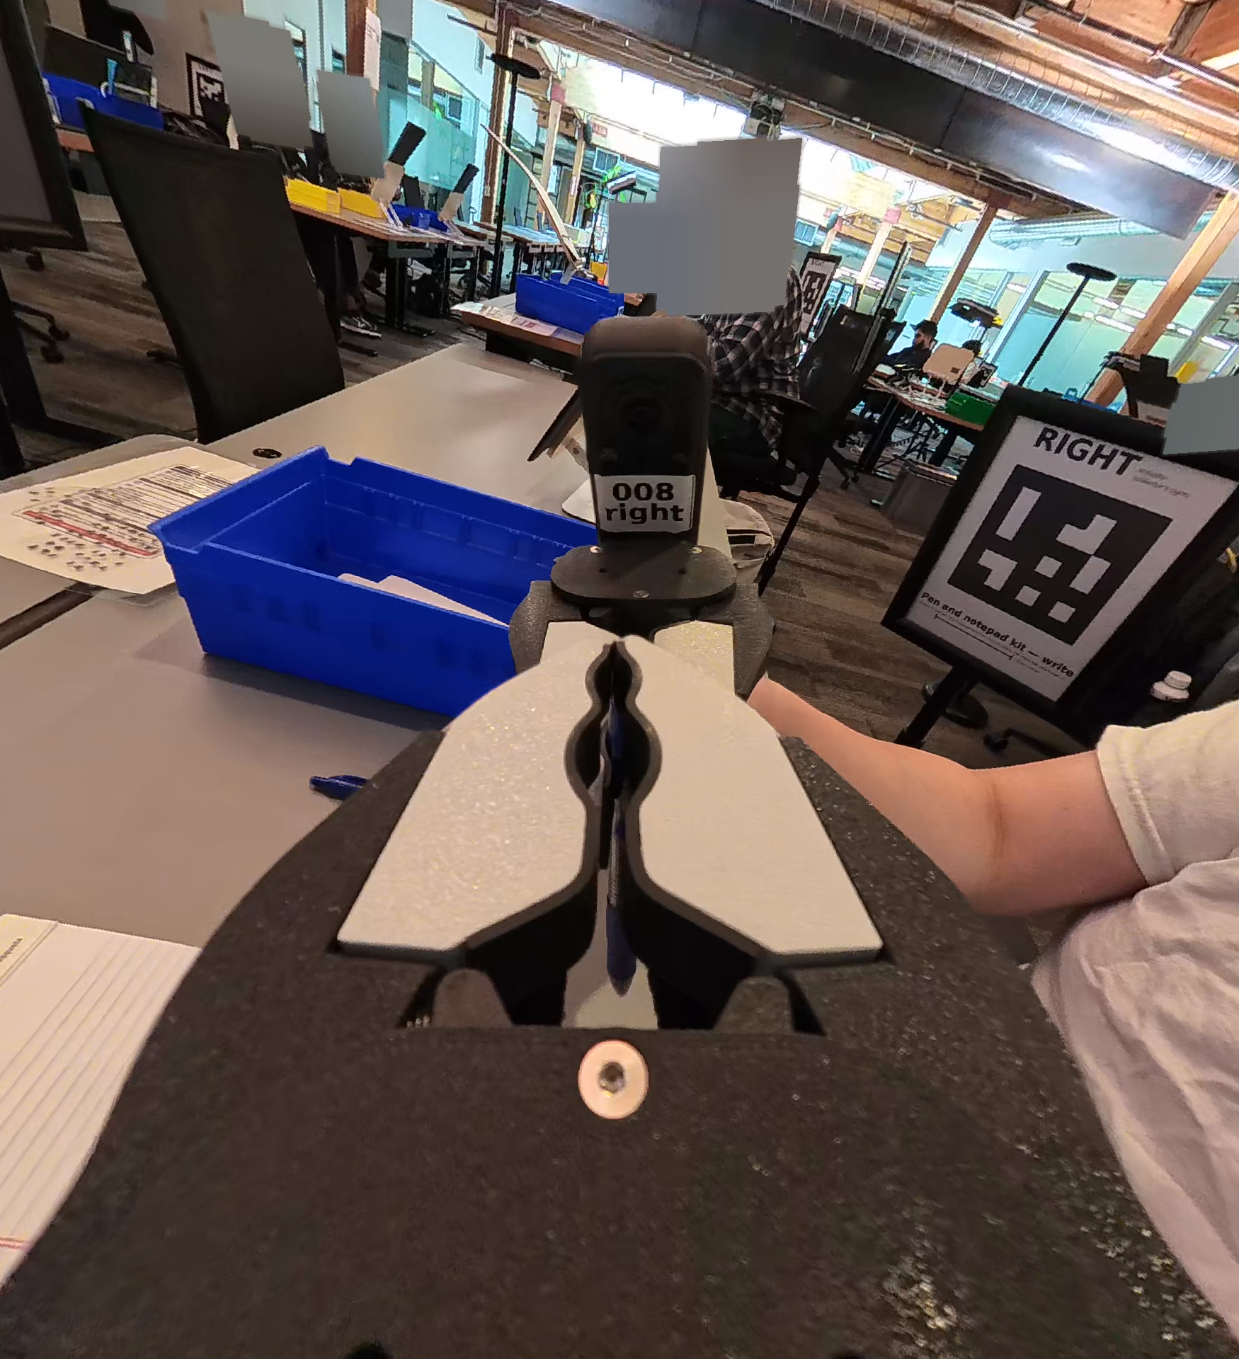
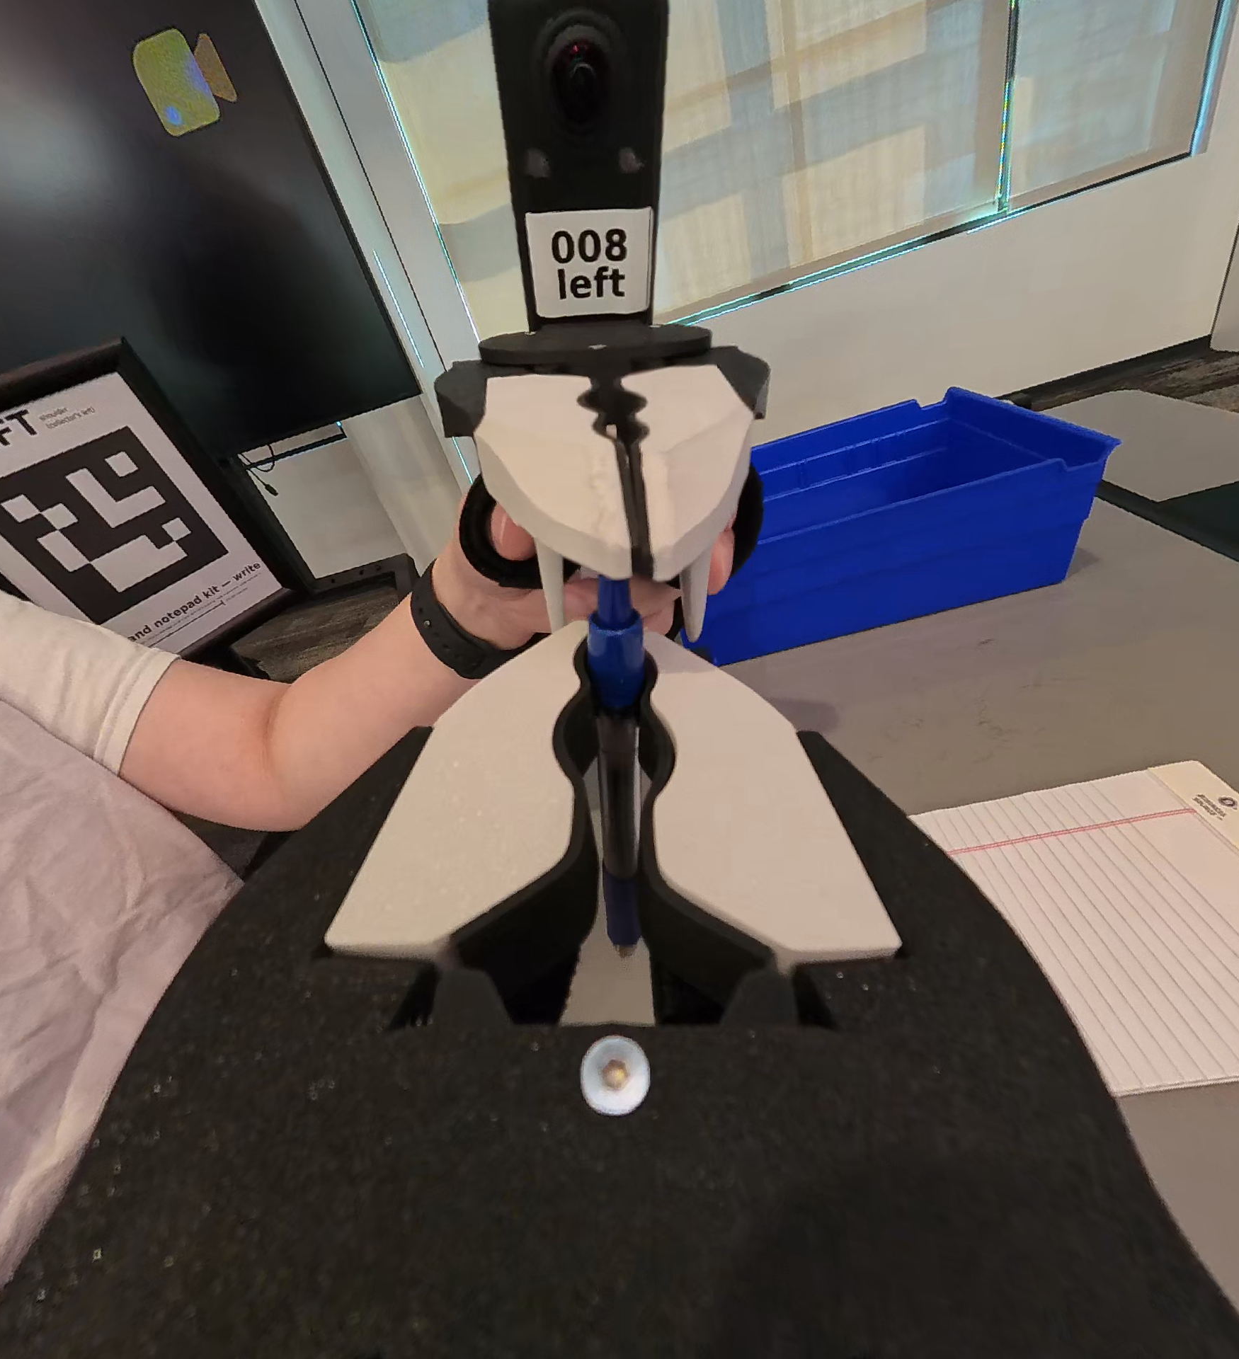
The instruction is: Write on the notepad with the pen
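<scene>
1. Your left claw and right claw face each other tip to tip above the grey table; both are closed on the same blue pen, which runs lengthwise down the channel between each pair of fingers.
2. In the right wrist view the pen's tip points back toward the camera; its far end is hidden inside the left claw.
3. The notepad lies flat on the table near its front edge, below and beside the claws; the lined page is bare.
4. A small blue piece, probably the pen cap, lies loose on the table between the notepad and the blue bin.
5. The bin sits farther back, well apart from the notepad; bare table shows between them.
6. A framed marker sign stands off the table edge.
</scene>
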A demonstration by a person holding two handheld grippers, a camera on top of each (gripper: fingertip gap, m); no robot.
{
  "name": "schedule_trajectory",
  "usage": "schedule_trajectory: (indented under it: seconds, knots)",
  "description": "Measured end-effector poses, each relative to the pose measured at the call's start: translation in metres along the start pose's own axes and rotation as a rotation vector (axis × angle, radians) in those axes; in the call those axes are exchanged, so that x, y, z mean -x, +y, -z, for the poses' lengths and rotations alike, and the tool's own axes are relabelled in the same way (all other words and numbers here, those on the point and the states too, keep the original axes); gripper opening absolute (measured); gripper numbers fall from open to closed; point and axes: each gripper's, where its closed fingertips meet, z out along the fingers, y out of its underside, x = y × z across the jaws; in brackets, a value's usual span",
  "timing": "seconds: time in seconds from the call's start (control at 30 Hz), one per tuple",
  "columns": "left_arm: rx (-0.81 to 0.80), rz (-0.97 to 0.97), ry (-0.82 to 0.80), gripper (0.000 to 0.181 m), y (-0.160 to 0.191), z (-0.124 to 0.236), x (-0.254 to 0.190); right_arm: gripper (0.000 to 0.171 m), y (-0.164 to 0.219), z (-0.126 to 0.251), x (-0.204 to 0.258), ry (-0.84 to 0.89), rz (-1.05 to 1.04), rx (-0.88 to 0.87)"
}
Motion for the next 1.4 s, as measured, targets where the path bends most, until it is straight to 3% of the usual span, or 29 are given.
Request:
schedule_trajectory:
  seconds: [1.4]
  knots:
    - [0.115,-0.001,-0.026,0.000,0.023,0.001,0.006,0.005,0.024,0.001,-0.006,0.045,-0.013,0.149]
